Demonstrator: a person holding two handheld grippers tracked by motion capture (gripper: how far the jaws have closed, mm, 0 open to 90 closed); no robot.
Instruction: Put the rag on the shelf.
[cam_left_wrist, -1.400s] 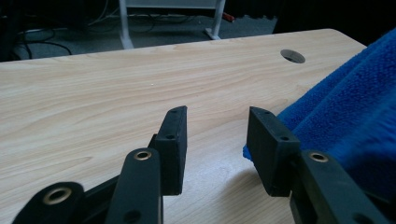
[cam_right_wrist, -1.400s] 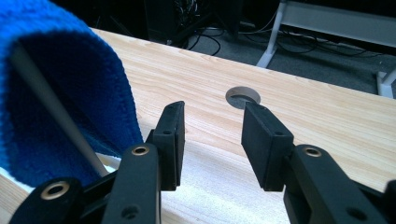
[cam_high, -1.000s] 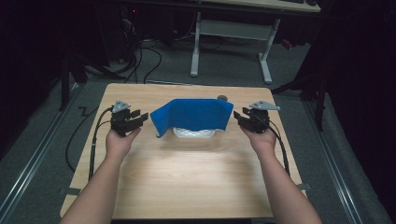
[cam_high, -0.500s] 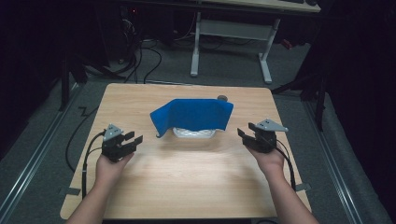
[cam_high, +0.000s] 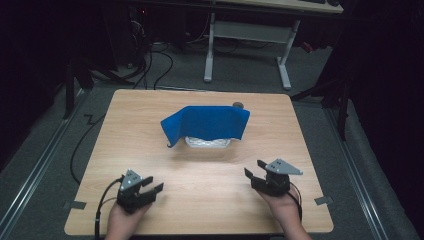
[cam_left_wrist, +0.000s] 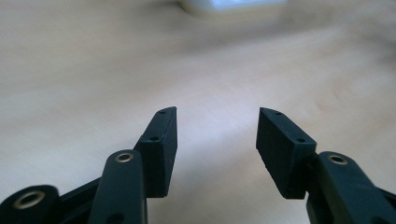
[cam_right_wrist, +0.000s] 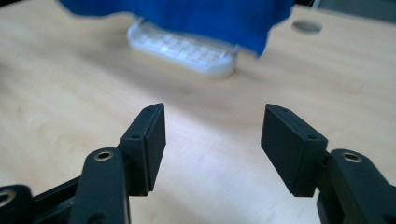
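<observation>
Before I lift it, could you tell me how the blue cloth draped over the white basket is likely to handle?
The blue cloth will probably be floppy: it sags over the white plastic basket and its left corner curls. It looks thin, so likely light. Lifted by one edge, it may drag that basket slightly.

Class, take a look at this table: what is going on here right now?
A person holds a two-jaw gripper in each hand near the table's front edge. The left gripper and right gripper are empty, and their jaws have just been opening. A blue cloth lies draped over a white basket at mid-table, untouched.
</observation>
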